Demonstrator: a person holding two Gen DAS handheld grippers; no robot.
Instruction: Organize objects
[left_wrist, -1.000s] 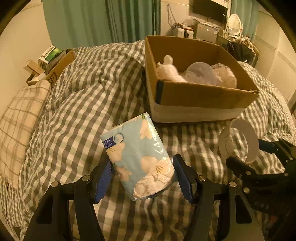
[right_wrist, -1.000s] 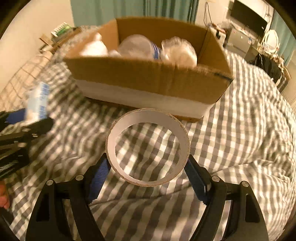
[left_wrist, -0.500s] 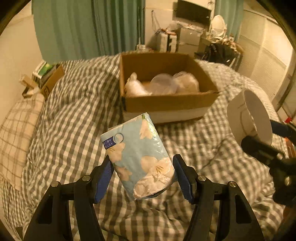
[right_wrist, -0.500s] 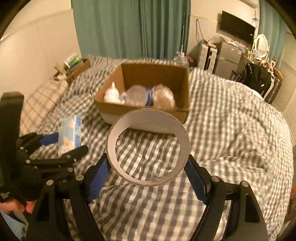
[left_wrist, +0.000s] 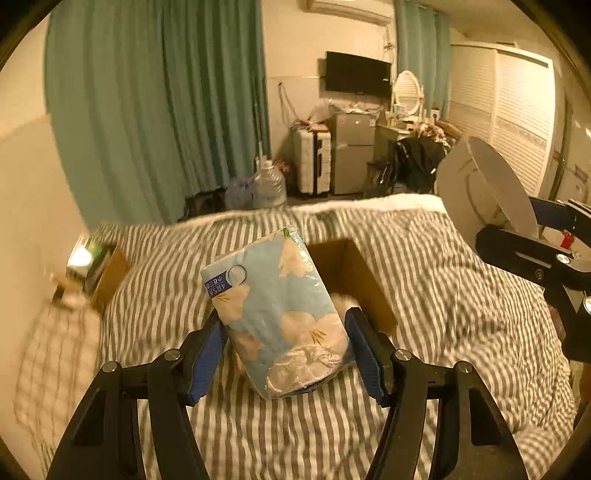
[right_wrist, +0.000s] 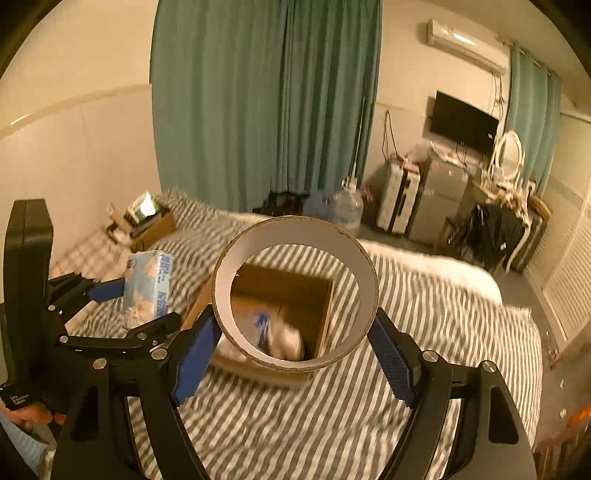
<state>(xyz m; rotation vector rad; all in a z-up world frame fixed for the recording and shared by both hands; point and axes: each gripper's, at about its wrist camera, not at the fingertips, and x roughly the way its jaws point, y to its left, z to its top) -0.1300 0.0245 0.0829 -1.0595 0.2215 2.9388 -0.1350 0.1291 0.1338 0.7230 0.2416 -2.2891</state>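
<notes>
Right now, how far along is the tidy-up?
Done: cardboard box on the bed already holds several white items. In hand: left gripper clamps the tissue pack; right gripper clamps the tape roll. Left: both need boxing.

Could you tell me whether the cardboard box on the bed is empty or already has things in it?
Not empty: the cardboard box stands open-topped, with pale wrapped items inside.

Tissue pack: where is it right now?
The tissue pack is clamped in the left claw, held above the checked bed, in front of the cardboard box.
</notes>
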